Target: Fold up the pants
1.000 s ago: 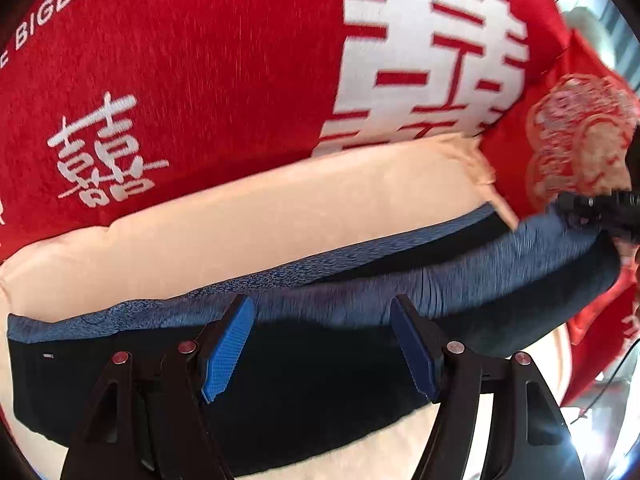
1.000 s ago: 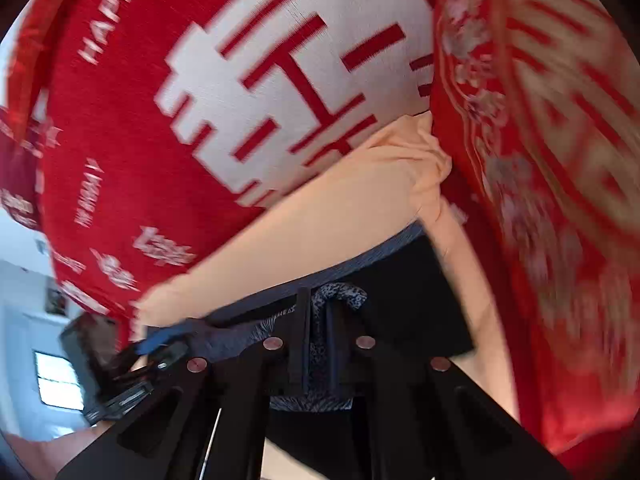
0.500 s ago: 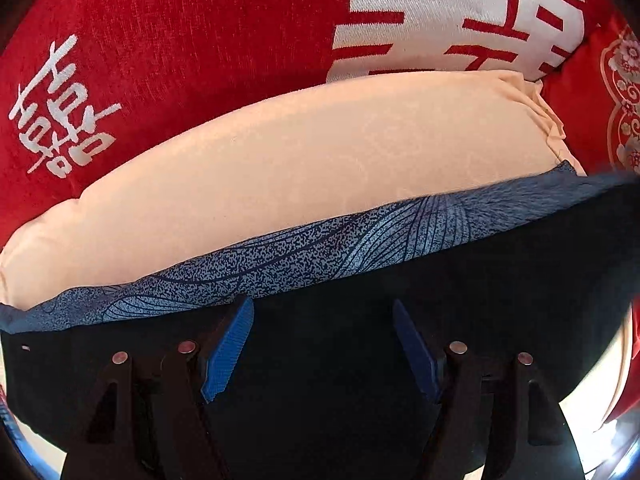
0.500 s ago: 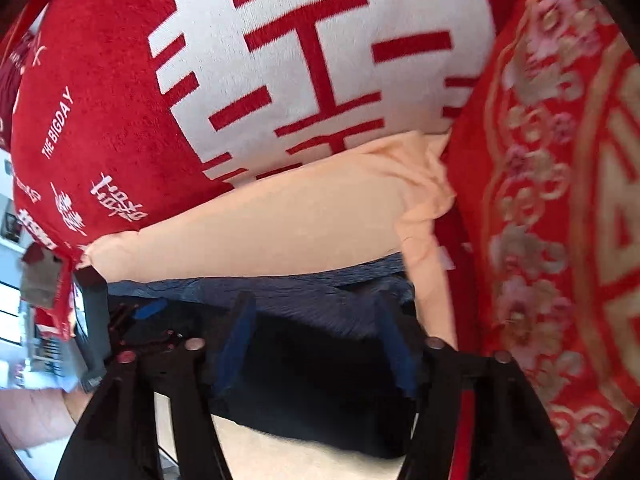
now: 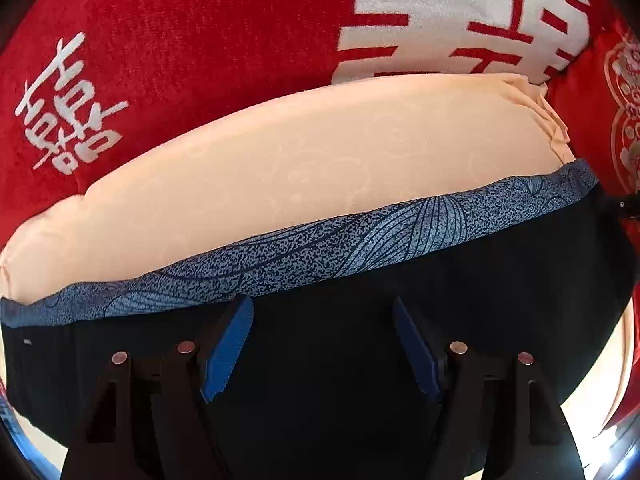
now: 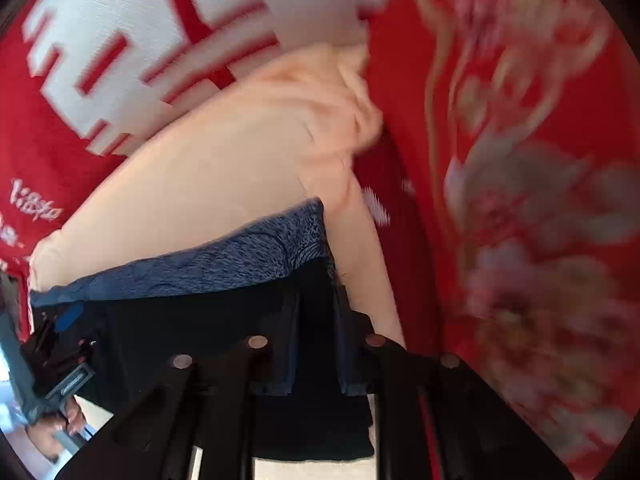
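Observation:
The pants [image 5: 340,320] are dark navy with a blue patterned band [image 5: 360,232] along the far edge. They lie folded on a peach pillow [image 5: 300,160]. My left gripper [image 5: 322,312] is open, its blue pads [image 5: 228,344] spread above the dark cloth, holding nothing. In the right wrist view the pants [image 6: 208,320] show again with the patterned band [image 6: 240,256]. My right gripper [image 6: 316,308] has its jaws close together at the right end of the pants; whether they pinch cloth is unclear. The view is blurred.
A red cushion [image 5: 180,40] with white characters stands behind the pillow. A red embroidered cushion [image 6: 520,160] is at the right. The other gripper and a hand [image 6: 52,412] show at the lower left of the right wrist view.
The right gripper opened half a second ago and now has its jaws narrow again at the pants' right end. The left gripper stayed open and moved closer over the pants.

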A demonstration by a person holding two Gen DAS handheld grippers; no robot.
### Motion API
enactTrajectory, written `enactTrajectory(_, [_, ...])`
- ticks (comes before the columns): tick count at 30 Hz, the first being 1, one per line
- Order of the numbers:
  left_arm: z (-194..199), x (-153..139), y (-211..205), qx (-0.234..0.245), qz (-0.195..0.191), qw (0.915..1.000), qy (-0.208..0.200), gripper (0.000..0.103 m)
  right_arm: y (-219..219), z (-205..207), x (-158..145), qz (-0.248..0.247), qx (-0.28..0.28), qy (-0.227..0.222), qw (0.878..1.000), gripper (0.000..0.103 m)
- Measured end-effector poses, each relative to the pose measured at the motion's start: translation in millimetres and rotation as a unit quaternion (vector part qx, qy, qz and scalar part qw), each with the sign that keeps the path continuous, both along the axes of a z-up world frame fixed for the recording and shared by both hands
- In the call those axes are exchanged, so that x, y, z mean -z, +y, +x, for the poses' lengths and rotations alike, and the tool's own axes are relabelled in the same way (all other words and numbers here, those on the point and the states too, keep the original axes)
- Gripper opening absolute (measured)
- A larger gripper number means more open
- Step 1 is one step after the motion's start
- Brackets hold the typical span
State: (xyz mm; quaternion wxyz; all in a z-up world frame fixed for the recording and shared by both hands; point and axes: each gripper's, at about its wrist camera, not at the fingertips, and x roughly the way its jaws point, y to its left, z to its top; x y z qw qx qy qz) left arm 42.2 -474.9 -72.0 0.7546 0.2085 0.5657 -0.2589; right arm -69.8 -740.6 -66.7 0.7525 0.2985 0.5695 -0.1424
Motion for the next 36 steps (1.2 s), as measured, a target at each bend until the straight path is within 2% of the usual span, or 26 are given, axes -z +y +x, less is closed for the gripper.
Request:
enactTrajectory(2, [2,-3,3,-0.013,-0.004,0.9999,-0.005,0.073,2,3,-18,-0.005,-0.021,-0.046,0.999,0.014])
enactTrajectory(3, [3,-1,4,-0.017,-0.001,0.9998,-0.007,0.073,3,7,-21,-0.011,-0.032,-0.047,0.998,0.014])
enactTrajectory(4, [4,2,5,-0.018,-0.001,0.9998,0.001,0.074,3,11,-17,-0.018,-0.039,-0.028,0.999,0.014])
enactTrajectory(6, [4,2,4,-0.023,0.003,0.9997,0.003,0.077,-2,14,-1,0.0,-0.034,0.017,0.999,0.018])
enactTrajectory(7, [5,0,4,-0.022,0.006,0.9997,0.003,0.076,-5,8,-2,-0.003,-0.016,0.019,1.0,0.024])
enactTrajectory(8, [3,-5,3,-0.019,0.013,0.9997,-0.003,0.076,-7,-1,-10,-0.008,0.002,0.01,1.0,0.034])
enactTrajectory(9, [2,-11,3,-0.016,0.013,0.9997,-0.01,0.077,-7,-9,-19,-0.009,0.013,-0.005,1.0,0.04])
enactTrajectory(11, [4,-23,9,-0.014,0.004,0.9998,-0.016,0.077,0,-38,-40,0.01,0.036,-0.049,0.998,0.043])
enactTrajectory(13, [5,-27,14,-0.018,0.002,0.9997,-0.014,0.077,13,-63,-44,0.036,0.05,-0.062,0.996,0.043])
enactTrajectory(18, [11,2,29,-0.042,0.038,0.9984,0.011,0.077,29,-103,-5,0.083,0.134,-0.032,0.987,0.043])
enactTrajectory(19, [11,4,30,-0.045,0.035,0.9983,0.01,0.077,26,-107,3,0.098,0.158,-0.043,0.982,0.043])
enactTrajectory(21, [10,4,30,-0.043,0.035,0.9985,0.005,0.077,19,-102,11,0.123,0.179,-0.066,0.974,0.013])
enactTrajectory(24, [10,-1,27,-0.03,0.046,0.9985,-0.011,0.077,21,-91,-10,0.086,0.142,-0.093,0.982,0.011])
enactTrajectory(26, [11,4,30,-0.03,0.048,0.9984,-0.006,0.077,23,-86,-8,0.063,0.116,-0.063,0.989,0.012])
enactTrajectory(28, [13,6,35,-0.039,0.042,0.9983,-0.004,0.085,23,-87,8,0.071,0.108,-0.028,0.991,0.015])
enactTrajectory(29, [16,6,39,-0.049,0.042,0.9979,0.003,0.085,20,-92,8,0.084,0.118,-0.043,0.989,0.016])
enactTrajectory(31, [18,2,47,-0.063,0.043,0.997,0.015,0.085,21,-98,-1,0.085,0.123,-0.047,0.988,0.027])
enactTrajectory(32, [16,-2,51,-0.065,0.043,0.9969,0.014,0.085,23,-101,-6,0.076,0.123,-0.04,0.989,0.045])
enactTrajectory(33, [16,-4,55,-0.066,0.043,0.9968,0.014,0.085,29,-105,-6,0.075,0.122,-0.04,0.989,0.055])
enactTrajectory(36, [8,-14,74,-0.069,0.05,0.9962,0.017,0.085,49,-121,-8,0.094,0.111,-0.045,0.988,0.055])
